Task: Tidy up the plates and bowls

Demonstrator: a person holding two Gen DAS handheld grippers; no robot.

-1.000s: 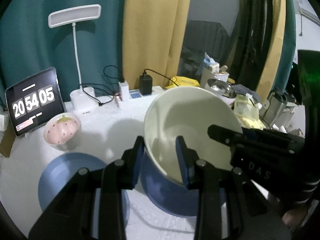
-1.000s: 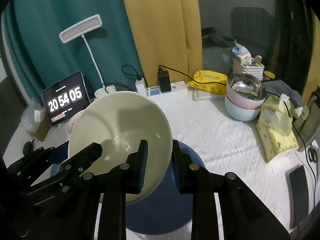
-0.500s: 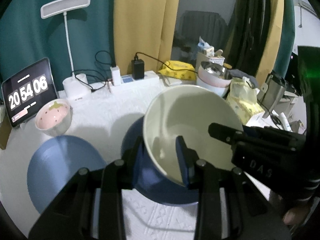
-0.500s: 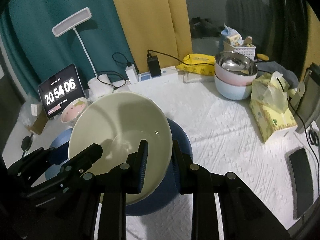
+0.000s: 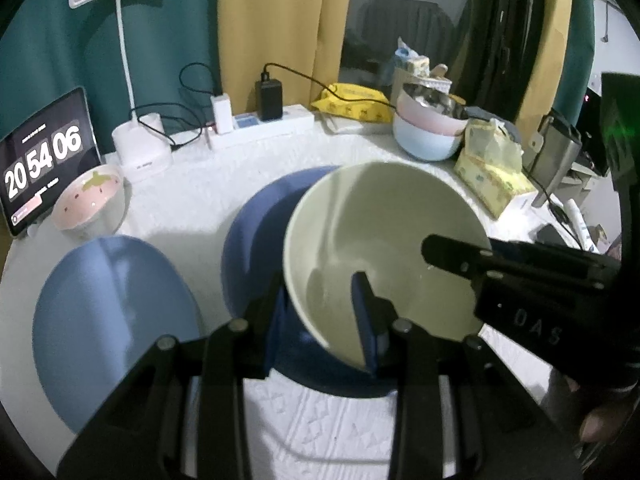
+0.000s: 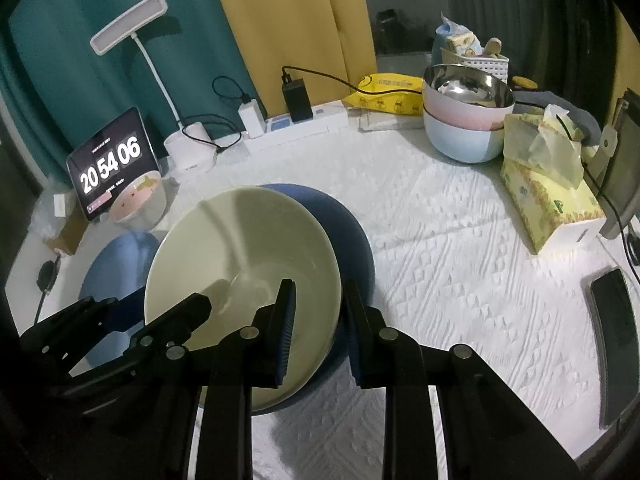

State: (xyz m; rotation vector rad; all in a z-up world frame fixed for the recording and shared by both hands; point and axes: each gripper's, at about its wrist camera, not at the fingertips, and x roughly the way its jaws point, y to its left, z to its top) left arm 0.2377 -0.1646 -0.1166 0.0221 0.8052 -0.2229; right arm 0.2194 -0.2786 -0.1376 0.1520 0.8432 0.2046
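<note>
Both the left gripper [image 5: 320,312] and right gripper [image 6: 318,332] clench the wide cream ceramic bowl [image 5: 384,248] over the dark blue plate [image 5: 256,232] mid-table; the pale blue plate [image 5: 112,320] and strawberry-patterned pink bowl [image 5: 90,200] near the left edge remain unsorted.

The tablet [image 5: 46,160] is showing 20 54 06 in big white digits, and the right gripper [image 5: 536,326] body is reading DAS
</note>
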